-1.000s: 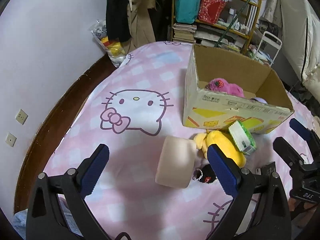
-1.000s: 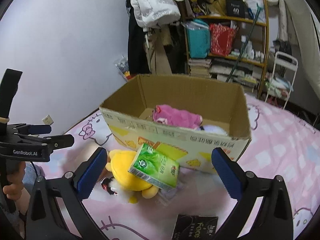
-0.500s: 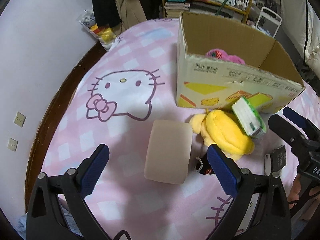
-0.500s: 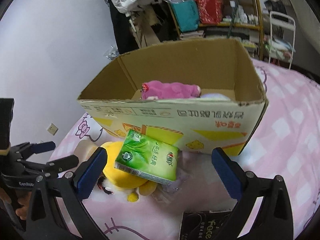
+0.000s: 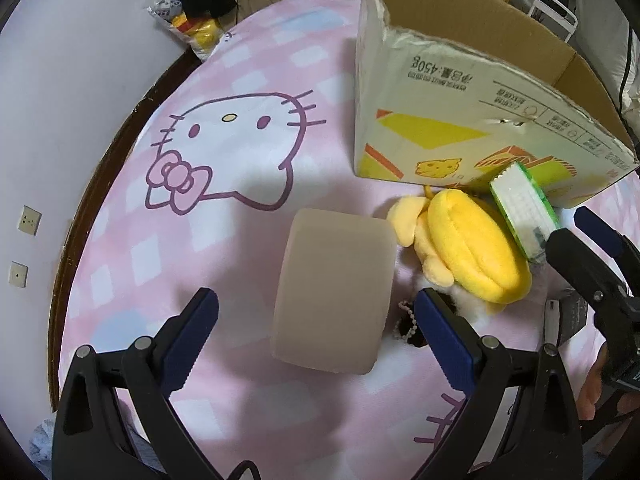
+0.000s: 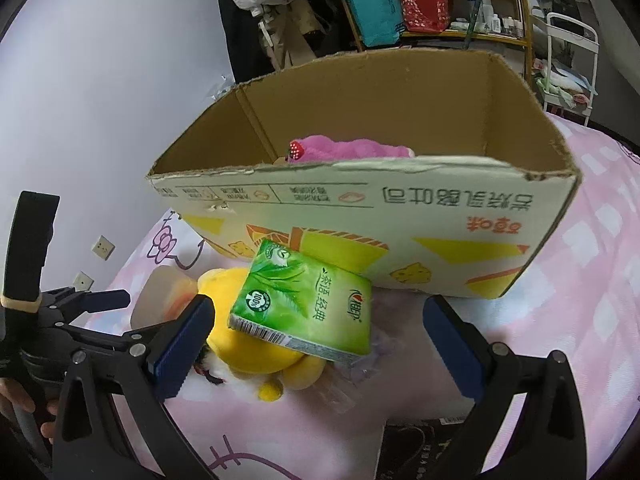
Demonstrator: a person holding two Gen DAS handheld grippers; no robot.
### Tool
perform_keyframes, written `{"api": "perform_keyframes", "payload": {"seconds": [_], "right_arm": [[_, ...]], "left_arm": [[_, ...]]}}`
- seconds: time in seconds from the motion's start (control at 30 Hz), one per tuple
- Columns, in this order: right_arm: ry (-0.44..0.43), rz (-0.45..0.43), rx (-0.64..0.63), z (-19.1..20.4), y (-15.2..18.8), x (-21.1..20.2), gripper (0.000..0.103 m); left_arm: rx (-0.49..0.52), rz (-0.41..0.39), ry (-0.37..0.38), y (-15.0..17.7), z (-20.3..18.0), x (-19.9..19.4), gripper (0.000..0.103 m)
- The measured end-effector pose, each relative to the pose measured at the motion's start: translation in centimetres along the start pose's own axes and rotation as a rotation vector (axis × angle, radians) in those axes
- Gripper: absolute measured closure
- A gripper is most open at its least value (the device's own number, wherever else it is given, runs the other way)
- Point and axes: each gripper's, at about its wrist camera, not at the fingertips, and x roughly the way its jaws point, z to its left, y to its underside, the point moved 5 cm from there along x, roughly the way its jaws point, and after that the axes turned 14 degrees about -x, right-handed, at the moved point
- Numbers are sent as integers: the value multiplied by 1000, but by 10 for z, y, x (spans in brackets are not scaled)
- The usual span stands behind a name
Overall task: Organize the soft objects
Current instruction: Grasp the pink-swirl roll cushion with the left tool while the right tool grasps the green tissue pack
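Left wrist view, left hand-held gripper [image 5: 316,320] wide open over beige cushion [image 5: 334,294], right hand-held gripper [image 6: 318,334] gaping, empty, near tissue pack [image 6: 304,304]

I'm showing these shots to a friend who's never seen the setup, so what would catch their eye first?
Probably the big open cardboard box on the pink cartoon-cat bedspread, with a pink plush peeking over its rim. In front of it, a green tissue pack leans on a yellow plush toy, between the open fingers of the right claw. Beside them lies a beige foam cushion, just ahead of the open left claw.
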Motion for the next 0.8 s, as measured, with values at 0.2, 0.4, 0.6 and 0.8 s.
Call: {"api": "perform_keyframes", "payload": {"seconds": [0.2, 0.4, 0.6, 0.8], "right_arm": [[-32, 60, 68, -8, 6, 20, 0], [-60, 86, 42, -3, 10, 29, 16], [-22, 69, -17, 6, 8, 21, 19], [4, 49, -58, 11, 7, 8, 20]], "left_arm": [[15, 15, 8, 0, -3, 5, 16], [25, 8, 24, 1, -6, 6, 53], [20, -41, 44, 2, -7, -8, 59], [14, -91, 55, 1, -5, -21, 63]]}}
